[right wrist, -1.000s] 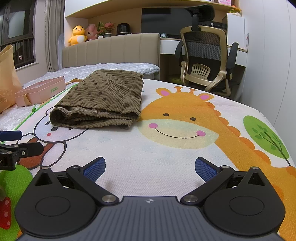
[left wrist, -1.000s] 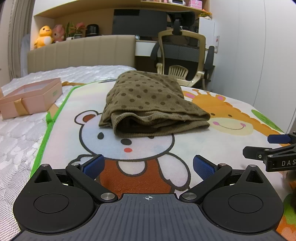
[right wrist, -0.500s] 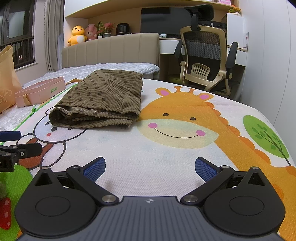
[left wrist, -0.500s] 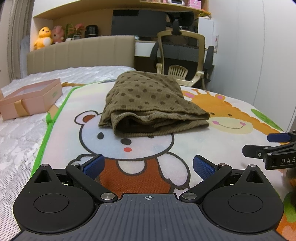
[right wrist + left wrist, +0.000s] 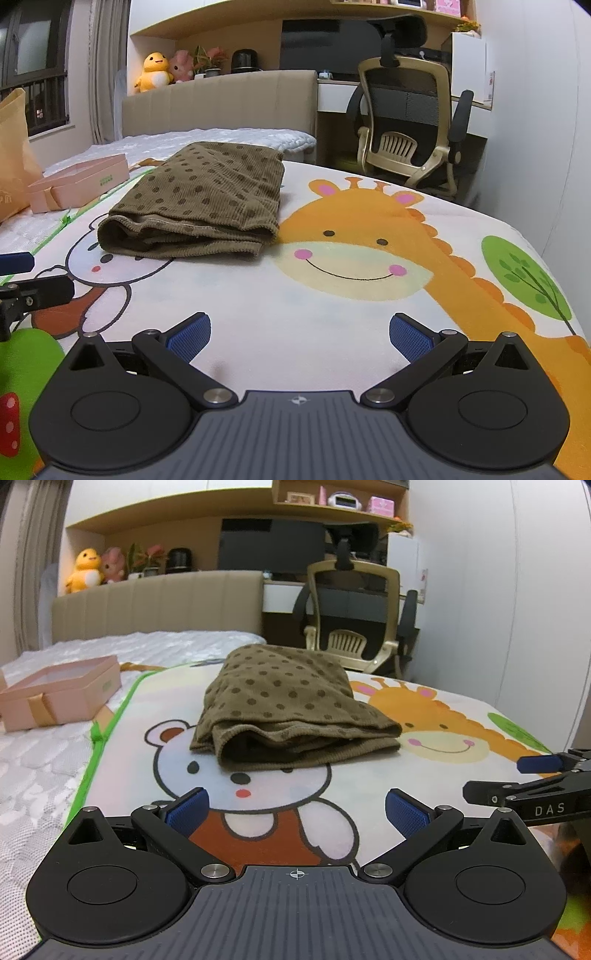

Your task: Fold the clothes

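A brown polka-dot garment [image 5: 288, 709] lies folded into a compact rectangle on the cartoon play mat [image 5: 280, 794]; it also shows in the right wrist view [image 5: 199, 206], left of the giraffe print. My left gripper [image 5: 295, 808] is open and empty, a short way in front of the garment. My right gripper [image 5: 299, 332] is open and empty, low over the mat, to the right of the garment. Each gripper appears at the edge of the other's view, the right one [image 5: 532, 786] and the left one [image 5: 26, 280].
A pink gift box [image 5: 55, 698] sits on the white mattress to the left. A paper bag [image 5: 13, 158] stands at the far left. A headboard [image 5: 155, 609] and an office chair [image 5: 410, 136] are behind the bed. The mat's right edge drops off near the wall.
Both grippers stay open and almost still. The garment has not moved.
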The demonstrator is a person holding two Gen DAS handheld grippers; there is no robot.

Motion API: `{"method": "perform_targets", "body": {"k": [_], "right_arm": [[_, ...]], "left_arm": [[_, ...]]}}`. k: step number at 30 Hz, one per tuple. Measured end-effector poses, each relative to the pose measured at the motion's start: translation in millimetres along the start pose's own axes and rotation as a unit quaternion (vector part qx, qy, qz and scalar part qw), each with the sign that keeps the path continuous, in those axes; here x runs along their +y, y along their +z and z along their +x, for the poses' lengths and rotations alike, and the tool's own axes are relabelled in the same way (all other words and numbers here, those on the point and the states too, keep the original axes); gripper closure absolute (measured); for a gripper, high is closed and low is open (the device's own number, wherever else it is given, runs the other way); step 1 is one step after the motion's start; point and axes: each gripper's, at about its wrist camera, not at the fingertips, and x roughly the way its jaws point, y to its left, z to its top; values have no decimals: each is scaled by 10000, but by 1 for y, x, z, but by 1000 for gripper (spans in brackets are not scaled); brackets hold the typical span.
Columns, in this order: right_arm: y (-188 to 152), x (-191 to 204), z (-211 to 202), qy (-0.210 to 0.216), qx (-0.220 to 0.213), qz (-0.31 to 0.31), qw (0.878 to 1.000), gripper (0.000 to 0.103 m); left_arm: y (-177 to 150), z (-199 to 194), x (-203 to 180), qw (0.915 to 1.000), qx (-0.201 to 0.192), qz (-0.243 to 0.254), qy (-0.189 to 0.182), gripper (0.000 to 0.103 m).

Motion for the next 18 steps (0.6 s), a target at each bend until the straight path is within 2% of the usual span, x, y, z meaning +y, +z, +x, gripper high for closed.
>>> {"method": "perform_targets", "body": {"k": [6, 15, 18], "right_arm": [[0, 5, -2, -88, -46, -149, 9998, 0], [1, 8, -3, -191, -37, -255, 9995, 0], [1, 12, -5, 59, -47, -343, 9994, 0]], "left_arm": [[0, 0, 2, 10000, 70, 5, 48, 0], [1, -6, 3, 9997, -26, 119, 214, 0], [1, -9, 2, 9994, -102, 199, 282, 0]]}}
